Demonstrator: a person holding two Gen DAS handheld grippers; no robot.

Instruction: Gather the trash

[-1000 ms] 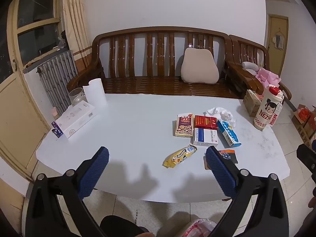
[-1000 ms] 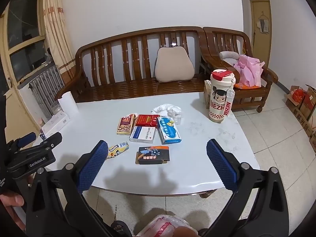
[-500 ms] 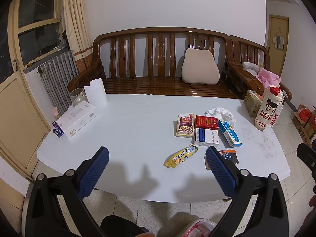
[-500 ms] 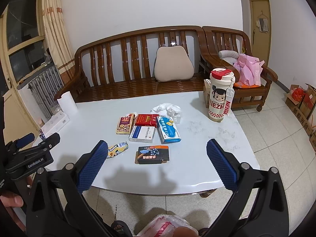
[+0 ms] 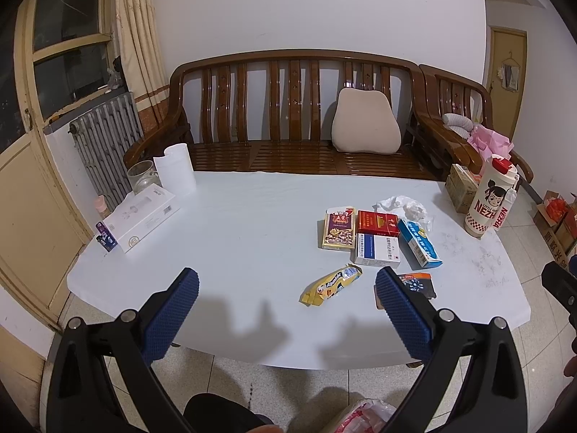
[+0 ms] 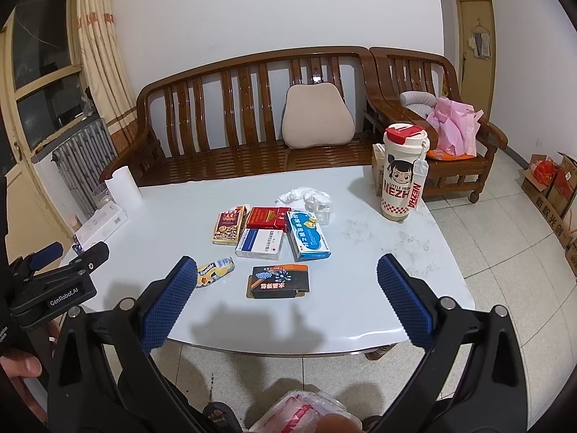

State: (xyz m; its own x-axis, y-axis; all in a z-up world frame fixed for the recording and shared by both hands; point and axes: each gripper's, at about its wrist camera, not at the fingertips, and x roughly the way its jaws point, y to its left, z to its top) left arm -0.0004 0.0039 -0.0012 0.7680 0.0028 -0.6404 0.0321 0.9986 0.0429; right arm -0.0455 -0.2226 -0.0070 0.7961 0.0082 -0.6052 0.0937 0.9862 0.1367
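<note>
Both tools hang short of the desk (image 5: 144, 274) with nothing between the pads: left tool (image 5: 287, 290) spread wide, right tool (image 6: 287, 279) likewise. The trash lies ahead of them — yellow wrapper (image 5: 331, 285) just beyond the left tool's right pad, black box (image 6: 278, 280) directly ahead of the right tool, crumpled tissue (image 6: 304, 195) farther off behind the flat packets.

Risks: the thin wrapper may slide under a pad instead of lifting; a reach for the tissue could sweep the packets or, judged from its height, topple the tall cup (image 6: 403, 176).

Against the earlier pictures, no object has shifted; both views differ only slightly.
</note>
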